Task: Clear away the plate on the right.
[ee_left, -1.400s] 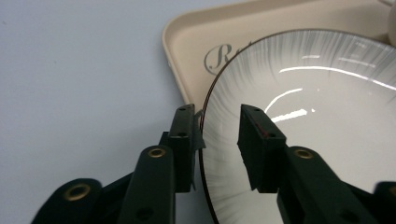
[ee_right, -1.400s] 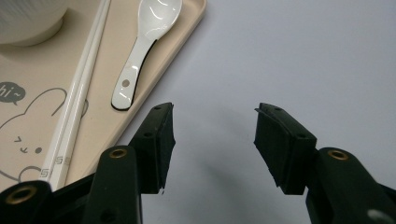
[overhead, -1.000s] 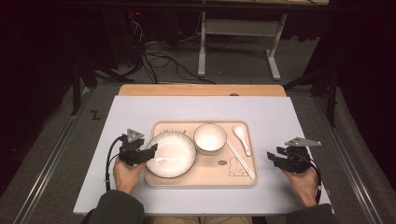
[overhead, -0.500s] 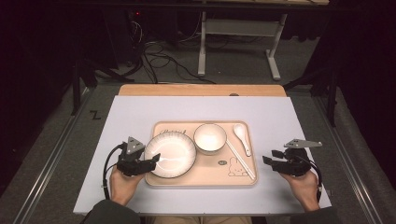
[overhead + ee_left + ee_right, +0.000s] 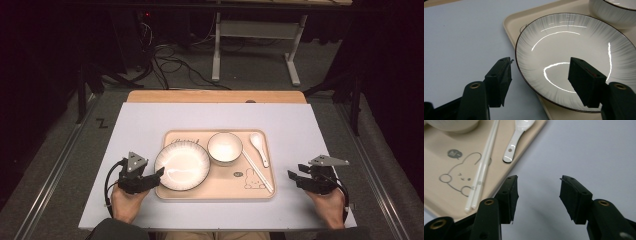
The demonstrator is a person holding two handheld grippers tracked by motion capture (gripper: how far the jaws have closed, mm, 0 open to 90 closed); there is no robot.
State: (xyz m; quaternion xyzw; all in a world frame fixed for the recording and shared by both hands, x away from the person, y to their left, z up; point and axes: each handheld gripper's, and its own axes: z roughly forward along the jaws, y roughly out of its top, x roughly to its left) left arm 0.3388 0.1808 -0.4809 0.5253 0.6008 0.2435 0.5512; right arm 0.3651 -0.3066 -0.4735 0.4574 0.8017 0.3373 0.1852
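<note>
At tray's left edge, left gripper widened, now straddling plate rim.

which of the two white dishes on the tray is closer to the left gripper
The wide shallow plate, at the tray's left end. The left gripper's open jaws straddle its near rim, while the smaller, deeper bowl sits farther back beside the spoon.

A dim lab recording bay: loose cables on grey carpet, a metal desk frame, rails flanking the white worktop
</note>
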